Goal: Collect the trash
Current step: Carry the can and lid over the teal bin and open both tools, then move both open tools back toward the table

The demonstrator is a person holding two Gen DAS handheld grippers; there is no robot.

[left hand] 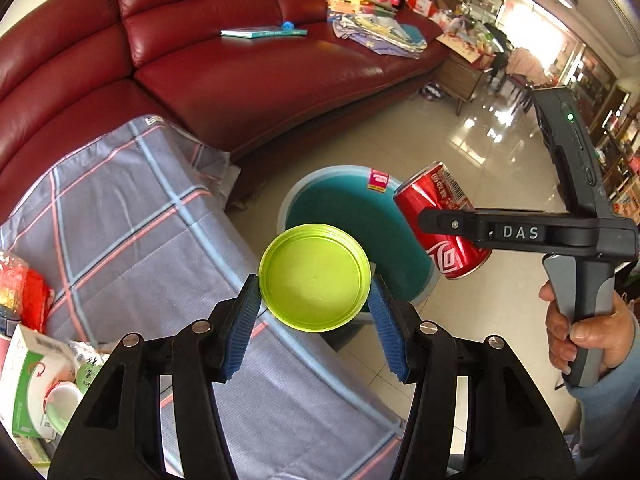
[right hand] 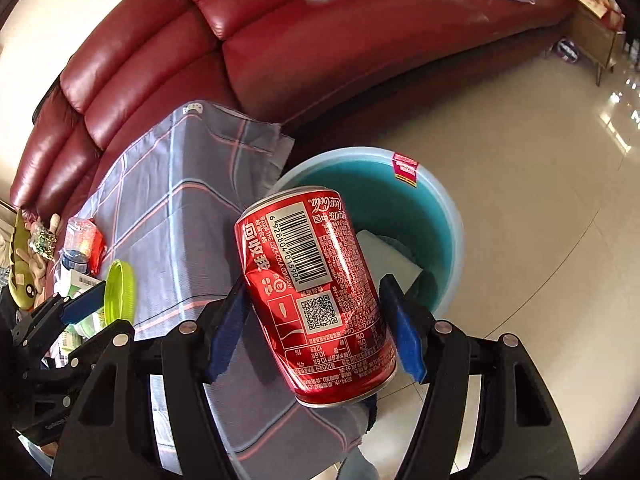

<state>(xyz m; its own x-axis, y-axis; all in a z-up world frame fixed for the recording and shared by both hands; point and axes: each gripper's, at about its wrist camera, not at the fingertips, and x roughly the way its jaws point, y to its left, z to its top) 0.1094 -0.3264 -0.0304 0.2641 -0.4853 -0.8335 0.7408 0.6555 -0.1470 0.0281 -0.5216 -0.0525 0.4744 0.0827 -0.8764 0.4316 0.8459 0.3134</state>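
Note:
My left gripper (left hand: 314, 300) is shut on a lime-green round lid (left hand: 314, 278), held over the table edge near the teal bin (left hand: 348, 204). My right gripper (right hand: 316, 304) is shut on a dented red Coca-Cola can (right hand: 320, 292), held tilted above the near rim of the teal bin (right hand: 436, 204). In the left wrist view the can (left hand: 440, 208) and right gripper (left hand: 448, 224) hang over the bin's right side. The lid (right hand: 120, 292) and left gripper (right hand: 86, 300) show at the left of the right wrist view. A white object (right hand: 384, 252) lies inside the bin.
A table with a grey plaid cloth (left hand: 132, 216) stands left of the bin. Packets, a box and a bottle (left hand: 36, 368) crowd its near left end. A red leather sofa (left hand: 240, 68) curves behind, with books and papers (left hand: 372, 20). Shiny tiled floor (right hand: 540, 160) lies to the right.

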